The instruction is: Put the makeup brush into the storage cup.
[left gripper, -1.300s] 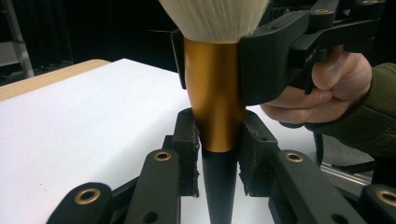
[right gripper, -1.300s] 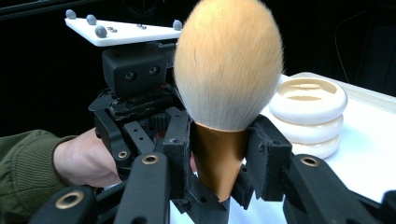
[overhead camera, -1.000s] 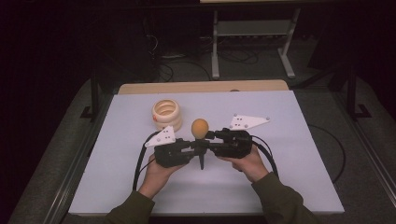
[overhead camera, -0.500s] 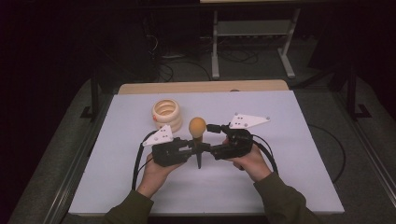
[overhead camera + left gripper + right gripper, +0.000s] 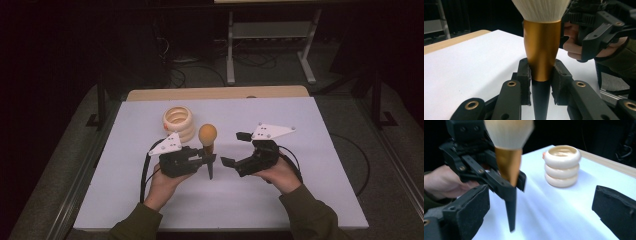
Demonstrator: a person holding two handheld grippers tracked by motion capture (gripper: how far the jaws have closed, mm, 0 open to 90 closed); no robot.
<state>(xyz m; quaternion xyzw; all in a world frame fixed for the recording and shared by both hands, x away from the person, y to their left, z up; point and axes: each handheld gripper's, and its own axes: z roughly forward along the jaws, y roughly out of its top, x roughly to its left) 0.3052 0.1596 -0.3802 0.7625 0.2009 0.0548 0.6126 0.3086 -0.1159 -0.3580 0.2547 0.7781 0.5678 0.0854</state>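
A makeup brush (image 5: 207,142) with pale bristles, a gold ferrule (image 5: 542,50) and a black pointed handle stands upright, bristles up. My left gripper (image 5: 210,159) is shut on it, its pads (image 5: 525,75) clamped where ferrule meets handle. The handle tip (image 5: 511,220) hangs just above the white table. My right gripper (image 5: 235,148) stands open a short way to the right of the brush, with nothing between its jaws. In the right gripper view, its own gripper (image 5: 540,210) faces the brush (image 5: 507,167) and the left gripper (image 5: 481,173).
A cream holder made of stacked rings (image 5: 178,122) stands on the white table (image 5: 310,130) just behind and left of the brush; it shows too as the ringed holder (image 5: 562,166). A wooden strip runs along the table's far edge. Dark floor, cables and a stand lie beyond.
My right gripper has let go near the brush, opened and drawn back to the right. The left gripper keeps the brush upright in about the same place.
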